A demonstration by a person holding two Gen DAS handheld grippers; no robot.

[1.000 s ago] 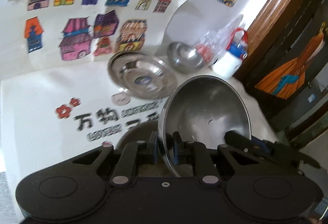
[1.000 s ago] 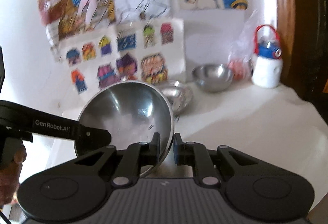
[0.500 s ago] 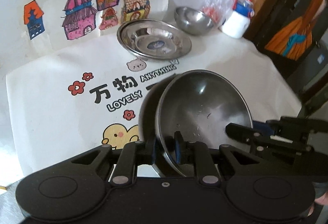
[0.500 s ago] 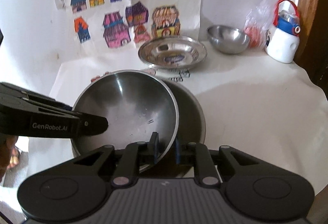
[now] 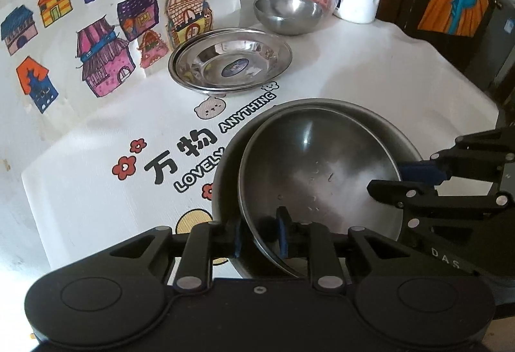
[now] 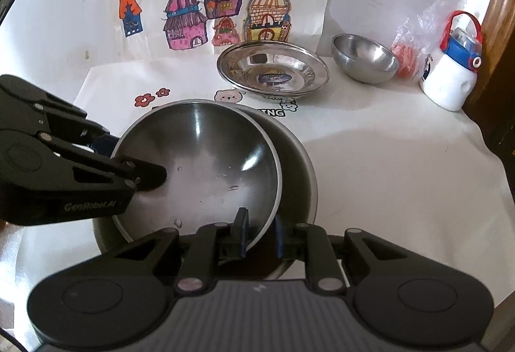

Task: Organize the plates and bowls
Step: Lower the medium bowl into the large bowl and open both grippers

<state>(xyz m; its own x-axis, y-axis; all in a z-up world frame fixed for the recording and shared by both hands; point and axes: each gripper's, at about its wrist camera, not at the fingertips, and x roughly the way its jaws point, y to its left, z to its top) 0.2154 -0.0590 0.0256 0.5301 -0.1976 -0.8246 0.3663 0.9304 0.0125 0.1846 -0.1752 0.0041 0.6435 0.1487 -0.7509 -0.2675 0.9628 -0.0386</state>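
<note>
We note our left gripper [image 5: 259, 236] pitched down, its jaws just opening, loose around the bowl [image 5: 322, 171] rim. Our right gripper [image 6: 260, 234], likewise pitched down, pinches that rim.

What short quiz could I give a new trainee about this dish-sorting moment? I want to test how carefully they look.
1. True or false: the small bowl at the back is stacked on the plates.
2. The tilted bowl in front rests in: A) the plates; B) a larger bowl; C) a basket.
3. Fill in: the handle of the white bottle is ___.

Key:
1. False; it stands apart, beside them.
2. B.
3. Red.
</note>
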